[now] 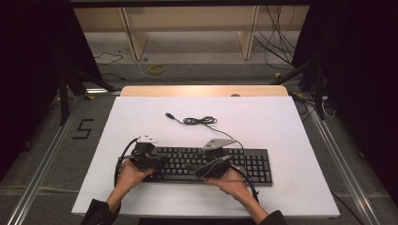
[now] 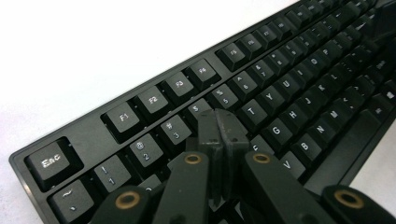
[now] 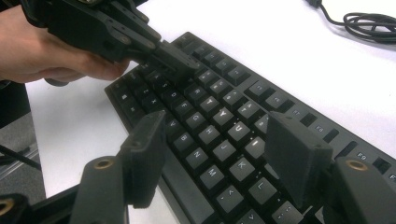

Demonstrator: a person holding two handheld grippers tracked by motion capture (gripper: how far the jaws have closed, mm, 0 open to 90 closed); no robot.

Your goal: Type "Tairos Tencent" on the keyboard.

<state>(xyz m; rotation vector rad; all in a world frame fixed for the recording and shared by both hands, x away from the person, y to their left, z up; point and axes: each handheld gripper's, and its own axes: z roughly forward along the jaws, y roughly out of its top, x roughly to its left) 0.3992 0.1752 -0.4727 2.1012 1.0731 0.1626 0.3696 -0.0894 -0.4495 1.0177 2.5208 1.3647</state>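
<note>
Right gripper (image 3: 212,154), jaws apart, hovers over our keyboard (image 1: 206,165) at the table's (image 1: 281,197) near edge; left gripper (image 2: 221,129), jaws together, should press one key squarely near the number row, avoiding neighbours.

black full-size keyboard (image 1: 211,164) lies flat on white table, long side across, near the front edge, slightly right of centre; numpad at right end; white legends on keys, Esc and F-row along far edge; its black cable (image 1: 199,121) runs from the back edge over the table, partly coiled, USB plug lying loose at far left end
</note>
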